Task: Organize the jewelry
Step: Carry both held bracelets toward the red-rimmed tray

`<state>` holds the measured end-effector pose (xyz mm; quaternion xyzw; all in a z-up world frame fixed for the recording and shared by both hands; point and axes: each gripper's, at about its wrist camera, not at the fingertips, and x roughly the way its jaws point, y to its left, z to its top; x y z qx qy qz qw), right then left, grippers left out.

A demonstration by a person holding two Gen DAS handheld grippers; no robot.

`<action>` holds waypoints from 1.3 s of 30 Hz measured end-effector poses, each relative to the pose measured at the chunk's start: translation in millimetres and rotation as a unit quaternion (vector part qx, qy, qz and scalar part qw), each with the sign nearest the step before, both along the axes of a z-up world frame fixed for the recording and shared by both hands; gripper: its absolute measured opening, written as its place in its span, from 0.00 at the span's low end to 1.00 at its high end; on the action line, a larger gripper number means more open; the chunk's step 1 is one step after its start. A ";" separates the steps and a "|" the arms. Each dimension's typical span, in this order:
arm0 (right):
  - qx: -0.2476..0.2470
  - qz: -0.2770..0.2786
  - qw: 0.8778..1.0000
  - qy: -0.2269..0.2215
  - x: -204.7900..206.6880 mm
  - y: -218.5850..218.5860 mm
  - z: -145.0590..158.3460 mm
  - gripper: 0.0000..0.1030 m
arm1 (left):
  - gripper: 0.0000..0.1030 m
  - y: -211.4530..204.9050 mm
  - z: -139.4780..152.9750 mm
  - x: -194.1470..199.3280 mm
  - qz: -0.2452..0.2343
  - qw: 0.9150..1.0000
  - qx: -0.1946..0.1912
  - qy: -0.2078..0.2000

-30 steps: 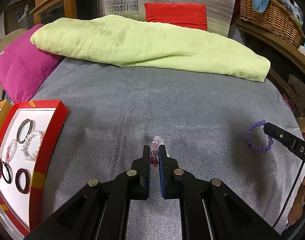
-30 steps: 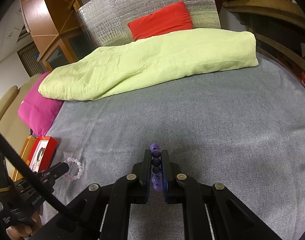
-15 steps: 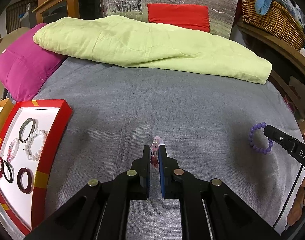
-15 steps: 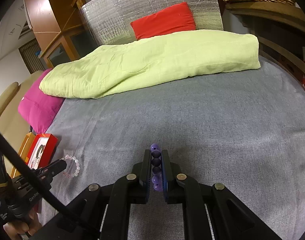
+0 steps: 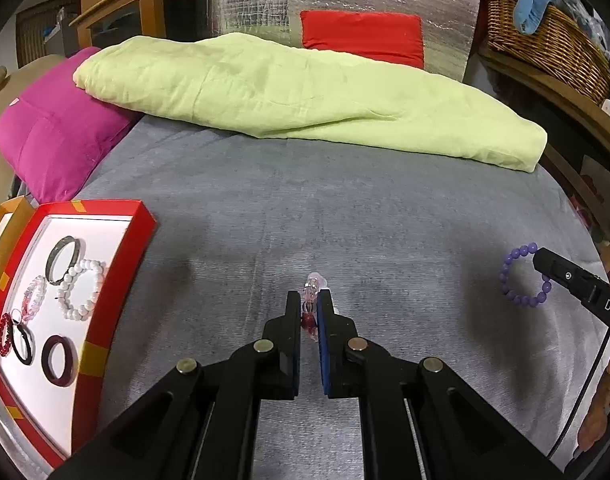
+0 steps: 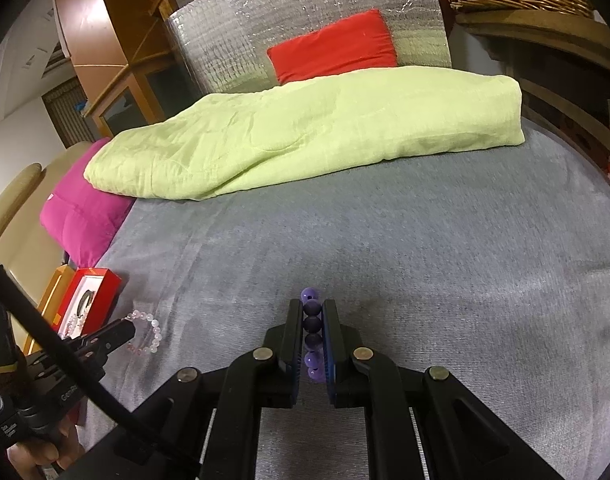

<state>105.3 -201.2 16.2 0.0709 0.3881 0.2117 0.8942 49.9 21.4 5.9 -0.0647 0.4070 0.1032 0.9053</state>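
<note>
Over a grey bedspread, in the left wrist view, the left gripper has its jaws clenched on a pink bead bracelet, whose clear and dark red beads stick out just past the fingertips. To the left, at the bed's edge, lies a red tray with a white floor; in it lie a grey bangle, a white bead bracelet, a small pink bracelet, a red bead bracelet, a black ring and a dark maroon bangle. At the right edge the right gripper reaches in, and a purple bead bracelet hangs from its tip above the bedspread. Behind lie a folded lime-green blanket, a magenta pillow and a red cushion.

In the right wrist view, the right gripper's jaws are clenched on the purple bead bracelet, a row of beads pinched between the pads and one bead showing beyond the tips. At lower left the left gripper holds the pink bead bracelet as a loop above the bedspread, near the red tray. A hand grips that tool's handle at the bottom corner.
</note>
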 end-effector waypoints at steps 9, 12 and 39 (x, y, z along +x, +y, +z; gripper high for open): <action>-0.017 0.011 1.000 -0.008 -6.4 12.7 0.3 0.10 | 0.08 20.0 4.6 -17.5 0.022 1.000 -0.006 -0.004; -0.019 0.012 1.000 -0.007 -7.7 14.5 -0.9 0.10 | 0.08 22.9 4.9 -23.8 0.026 1.000 -0.009 -0.004; 0.000 0.042 0.999 -0.031 -29.4 24.5 12.6 0.10 | 0.08 65.9 14.4 -45.3 0.075 0.997 -0.021 -0.020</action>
